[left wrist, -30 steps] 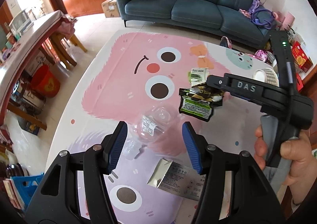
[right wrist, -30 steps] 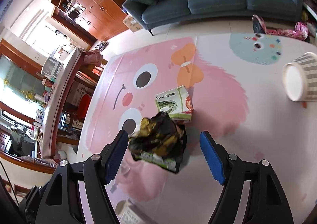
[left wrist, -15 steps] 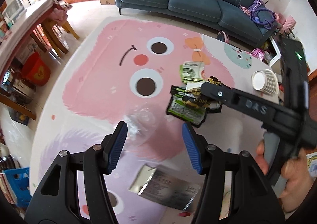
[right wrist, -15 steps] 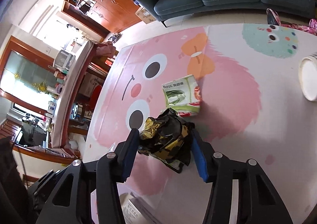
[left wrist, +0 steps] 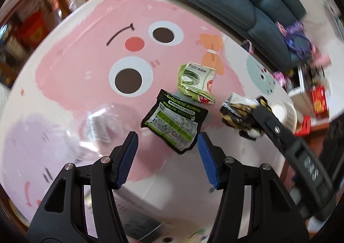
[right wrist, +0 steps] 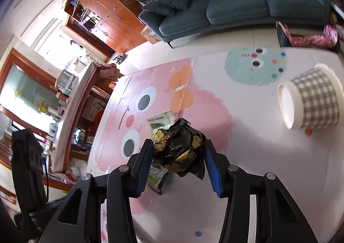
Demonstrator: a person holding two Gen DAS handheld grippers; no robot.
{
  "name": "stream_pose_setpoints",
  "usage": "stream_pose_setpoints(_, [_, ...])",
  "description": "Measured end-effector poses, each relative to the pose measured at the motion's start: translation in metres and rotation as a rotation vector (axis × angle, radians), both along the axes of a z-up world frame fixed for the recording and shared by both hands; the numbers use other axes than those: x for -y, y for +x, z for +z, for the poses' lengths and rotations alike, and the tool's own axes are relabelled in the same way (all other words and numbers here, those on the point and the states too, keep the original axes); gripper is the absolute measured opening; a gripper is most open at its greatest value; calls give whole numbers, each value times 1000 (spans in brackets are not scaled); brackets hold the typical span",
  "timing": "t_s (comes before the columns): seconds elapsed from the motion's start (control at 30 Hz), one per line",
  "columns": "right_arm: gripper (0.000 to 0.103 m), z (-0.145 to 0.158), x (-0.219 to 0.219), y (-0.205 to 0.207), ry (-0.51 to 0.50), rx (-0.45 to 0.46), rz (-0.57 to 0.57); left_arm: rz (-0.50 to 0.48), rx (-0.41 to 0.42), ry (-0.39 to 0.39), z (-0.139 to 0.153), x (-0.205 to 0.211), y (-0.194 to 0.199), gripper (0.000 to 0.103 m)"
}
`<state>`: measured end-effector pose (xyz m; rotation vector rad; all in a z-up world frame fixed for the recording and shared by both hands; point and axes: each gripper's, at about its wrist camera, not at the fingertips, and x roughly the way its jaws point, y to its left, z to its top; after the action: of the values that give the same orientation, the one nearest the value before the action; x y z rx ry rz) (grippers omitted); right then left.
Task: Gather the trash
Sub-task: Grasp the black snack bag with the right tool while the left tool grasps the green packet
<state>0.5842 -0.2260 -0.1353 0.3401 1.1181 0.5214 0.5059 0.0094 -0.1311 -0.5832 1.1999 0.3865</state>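
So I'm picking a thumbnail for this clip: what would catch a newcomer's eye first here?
The big pink cartoon-face mat fills the floor. At the centre of the right wrist view, the right gripper is shut on a crumpled black and gold wrapper. On the mat ahead of the open left gripper lie a black and green snack bag and a light green packet; a checked paper cup lies on its side, right.

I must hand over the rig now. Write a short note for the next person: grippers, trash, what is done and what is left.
Right gripper: shut on the black and gold wrapper, lifted off the mat.
Left gripper: open, empty, above the black and green packet.
The checked bin lies on its side on the mat.
Done: one wrapper picked up.
Left: put it in the bin, then the packet, the green and white packet and the clear plastic.
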Motion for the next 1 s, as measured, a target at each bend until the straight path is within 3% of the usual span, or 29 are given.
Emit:
stream_pose_setpoints(0.23, [47, -2, 2, 6, -39, 57, 22, 148, -37, -43, -33, -1, 16, 54])
stream_pose_setpoints(0.47, [46, -12, -2, 8, -65, 70, 36, 219, -70, -56, -54, -3, 22, 53])
stream_pose_setpoints(0.7, [46, -16, -6, 8, -71, 80, 38, 223, -57, -22, -55, 4, 27, 21])
stream_pose_setpoints(0.73, [46, -17, -5, 7, -70, 76, 37, 213, -53, -21, -55, 6, 27, 12])
stream_pose_setpoints(0.87, [46, -19, -2, -1, -69, 61, 32, 151, -43, 6, -47, 15, 23, 4])
stream_pose_setpoints(1.0, [46, -18, 2, -14, -60, 43, 29, 84, -43, 11, -36, 24, 8, 4])
